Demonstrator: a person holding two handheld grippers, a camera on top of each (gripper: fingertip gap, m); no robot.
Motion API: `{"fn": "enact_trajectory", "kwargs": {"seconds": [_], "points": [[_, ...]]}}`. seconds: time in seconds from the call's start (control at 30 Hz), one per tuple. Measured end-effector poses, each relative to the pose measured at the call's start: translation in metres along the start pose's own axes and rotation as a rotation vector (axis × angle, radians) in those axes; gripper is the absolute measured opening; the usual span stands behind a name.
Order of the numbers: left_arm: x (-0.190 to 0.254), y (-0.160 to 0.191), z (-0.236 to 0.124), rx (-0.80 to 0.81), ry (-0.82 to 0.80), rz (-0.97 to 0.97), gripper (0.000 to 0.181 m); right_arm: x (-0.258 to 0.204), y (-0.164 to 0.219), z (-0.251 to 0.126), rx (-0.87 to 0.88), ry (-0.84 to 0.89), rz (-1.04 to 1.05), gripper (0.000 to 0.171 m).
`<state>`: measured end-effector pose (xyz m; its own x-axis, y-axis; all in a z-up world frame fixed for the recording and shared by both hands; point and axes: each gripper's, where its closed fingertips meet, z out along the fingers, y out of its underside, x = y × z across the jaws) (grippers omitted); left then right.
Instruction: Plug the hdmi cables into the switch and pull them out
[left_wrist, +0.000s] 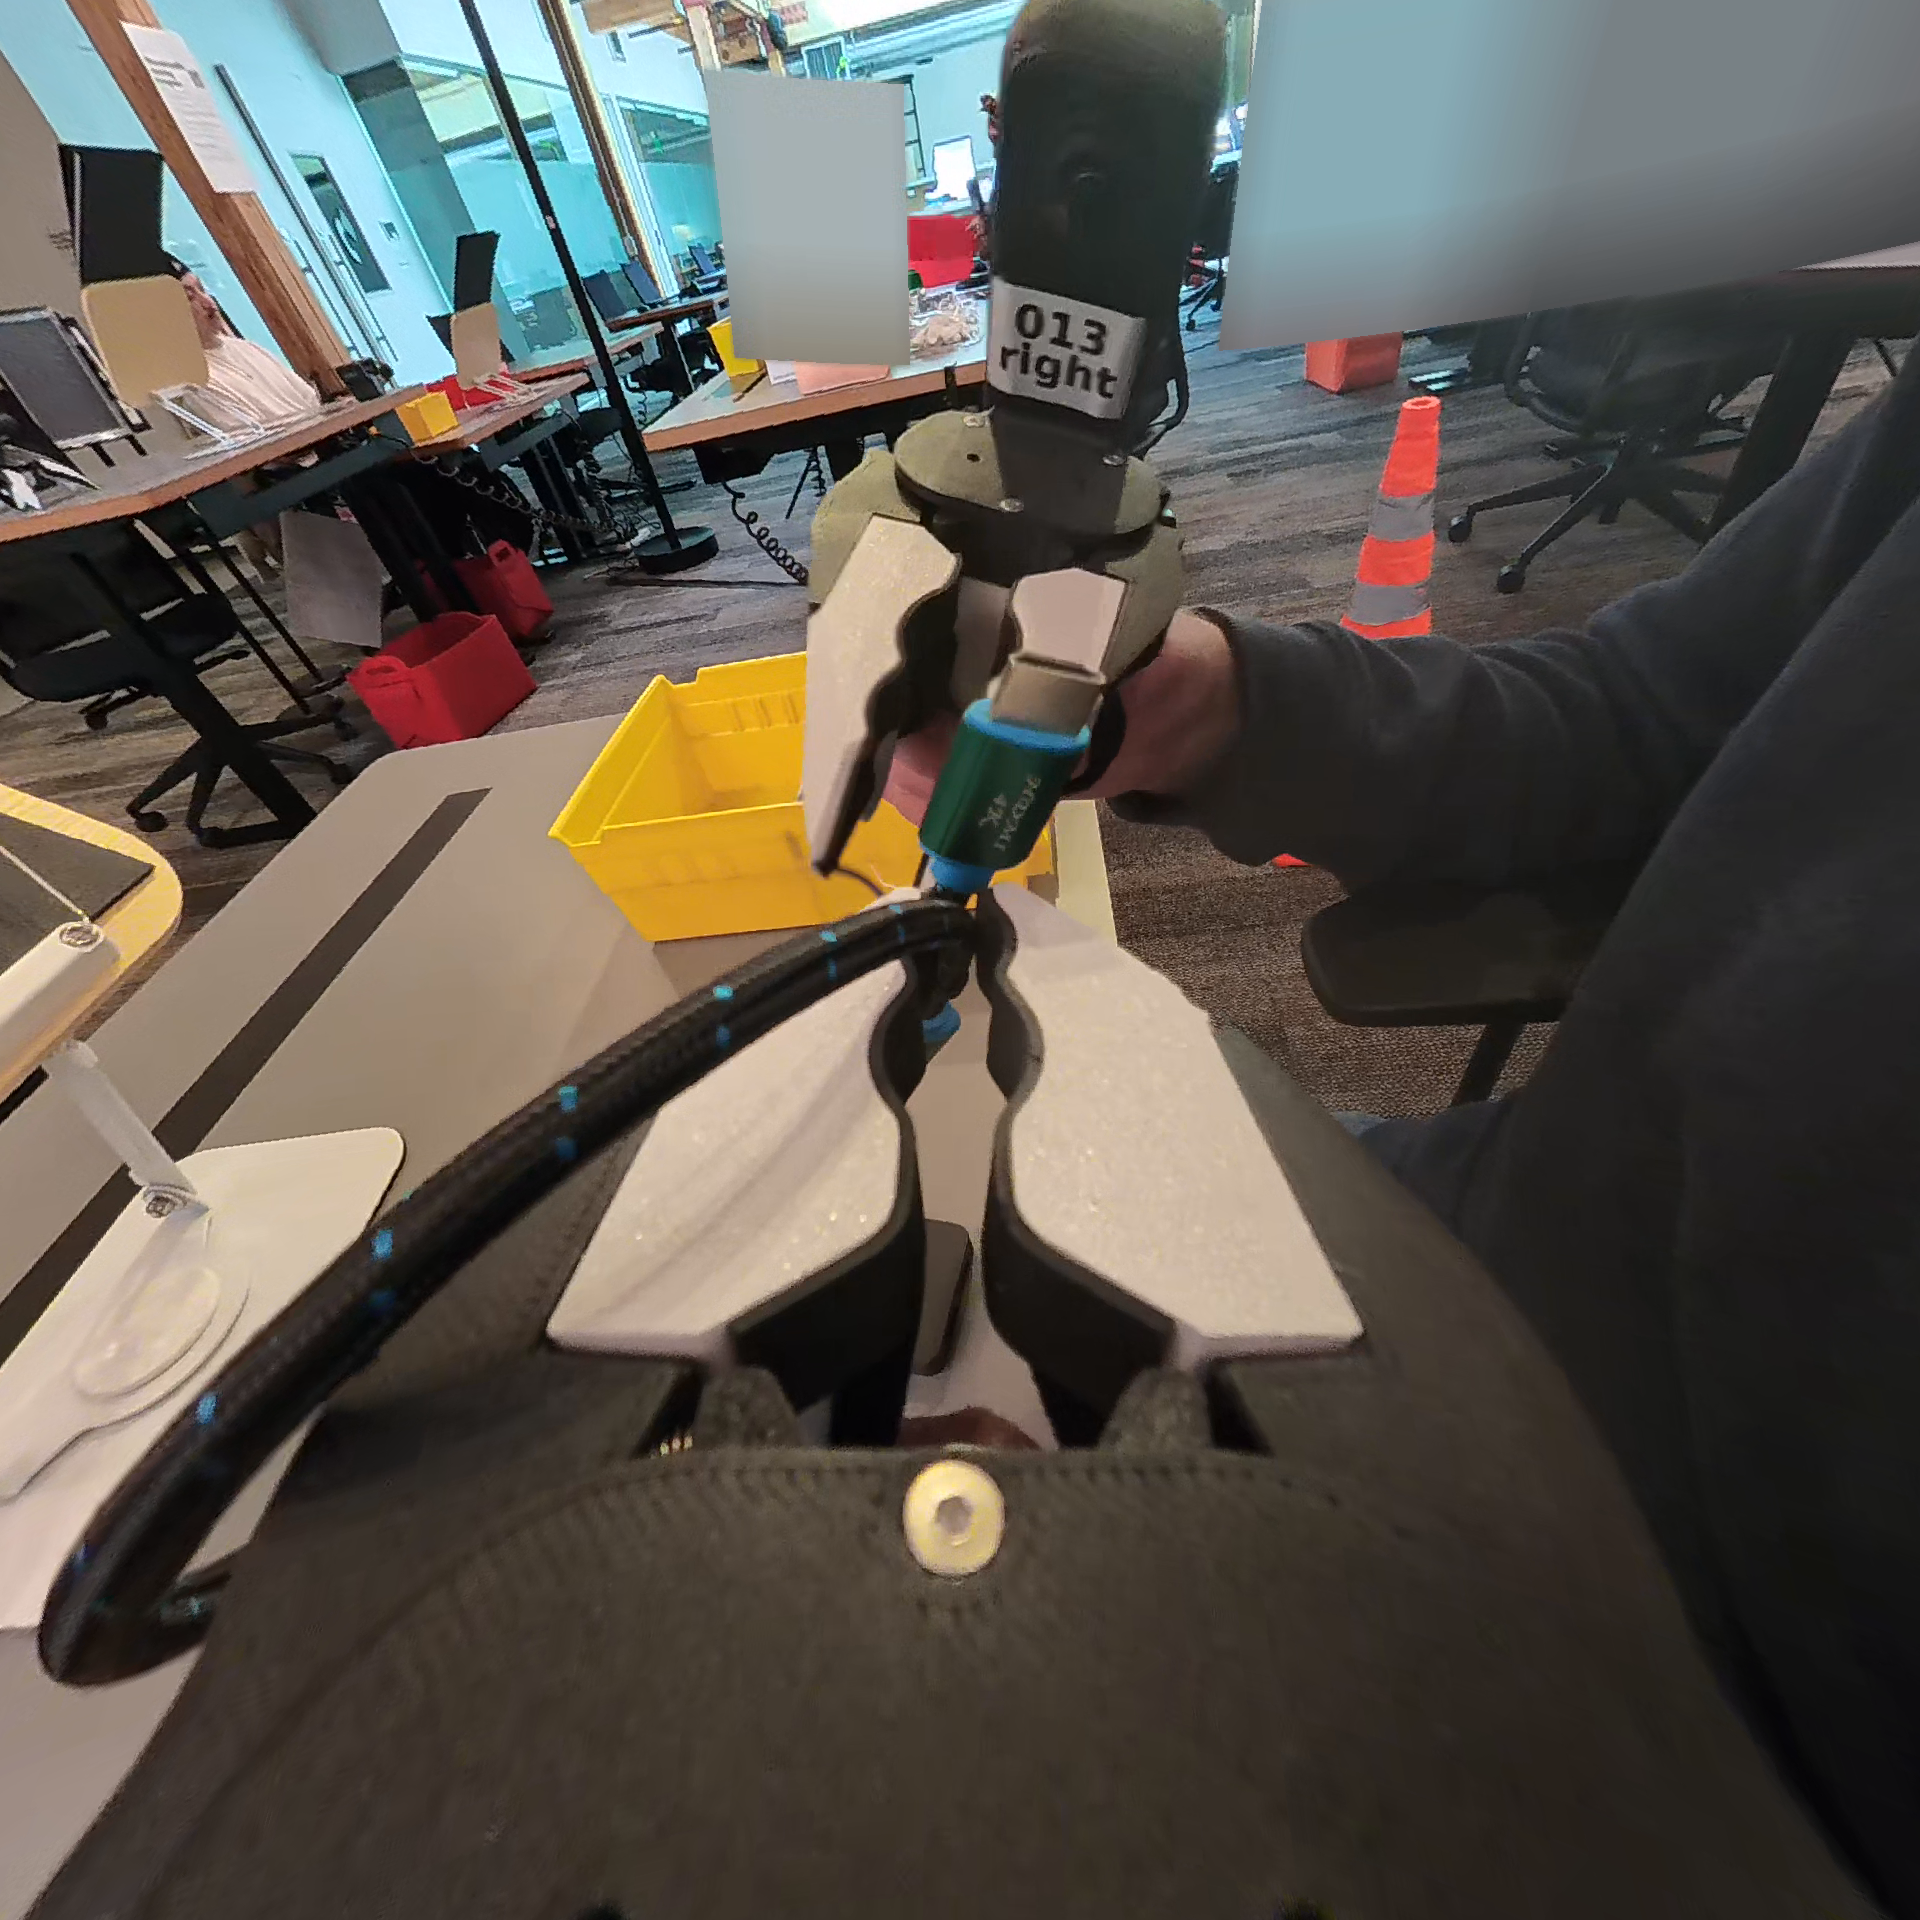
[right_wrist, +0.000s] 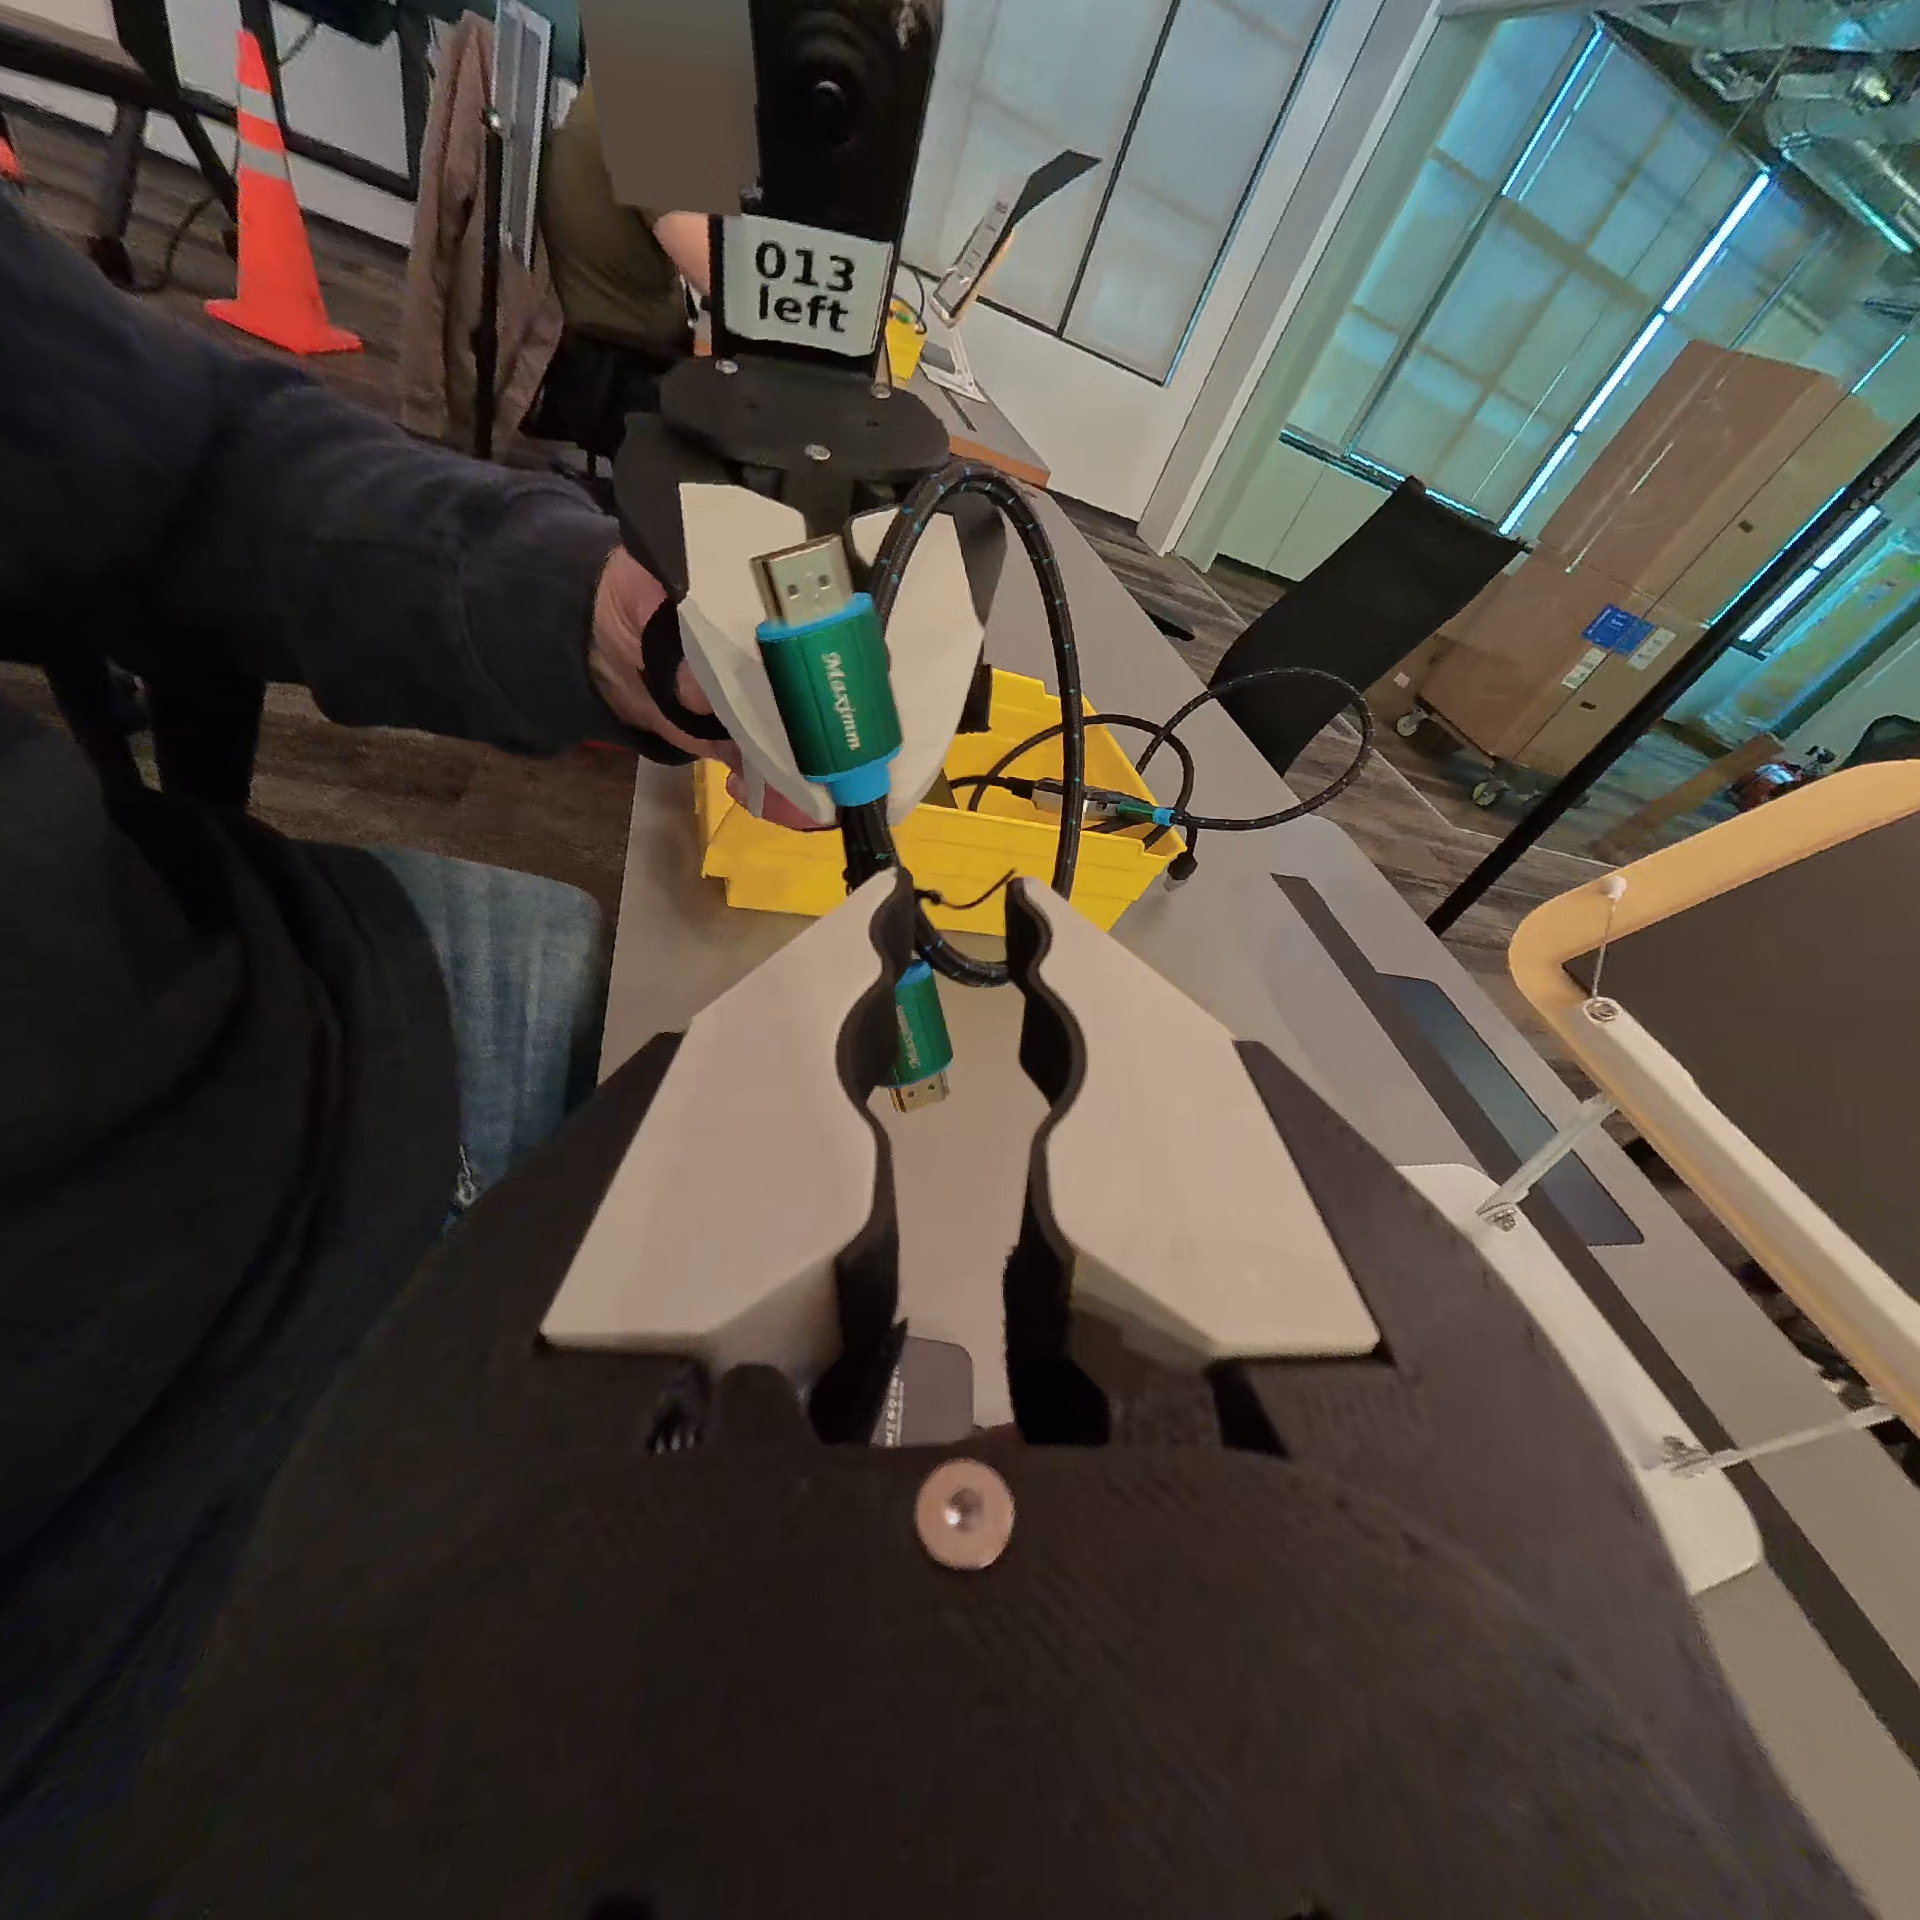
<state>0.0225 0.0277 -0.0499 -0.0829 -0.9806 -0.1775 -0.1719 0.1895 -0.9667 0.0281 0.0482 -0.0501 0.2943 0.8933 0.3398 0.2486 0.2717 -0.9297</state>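
Black-and-blue braided-cloth HDMI cable (left_wrist: 582, 1081), glossy green metal plug shell (left_wrist: 992, 795); smooth yellow plastic bin (left_wrist: 707, 821); matt grey worktop (left_wrist: 436, 935).

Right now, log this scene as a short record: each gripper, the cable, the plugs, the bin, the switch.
left gripper: shut on the braided cable, just below a green plug
right gripper: open, fingers either side of the cable
green plug: free, metal end toward the right gripper
second green plug: hanging under the right gripper
yellow bin: on the grey table, another cable inside
switch: cannot be made out
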Motion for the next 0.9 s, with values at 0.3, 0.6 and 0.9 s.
{"fn": "enact_trajectory", "kwargs": {"seconds": [0.3,0.6,0.9], "points": [[0.008,0.004,0.005,-0.033,0.02,0.038,0.007,-0.001,0.001,-0.002,0.044,-0.068,0.125,0.0],[0.005,-0.001,0.003,-0.008,-0.007,0.043,0.007,0.001,0.004,-0.008,0.011,-0.05,0.143,0.0],[0.0,-0.009,-0.003,0.047,-0.019,0.008,0.007,-0.004,0.003,-0.013,0.012,-0.067,0.166,0.0]]}}
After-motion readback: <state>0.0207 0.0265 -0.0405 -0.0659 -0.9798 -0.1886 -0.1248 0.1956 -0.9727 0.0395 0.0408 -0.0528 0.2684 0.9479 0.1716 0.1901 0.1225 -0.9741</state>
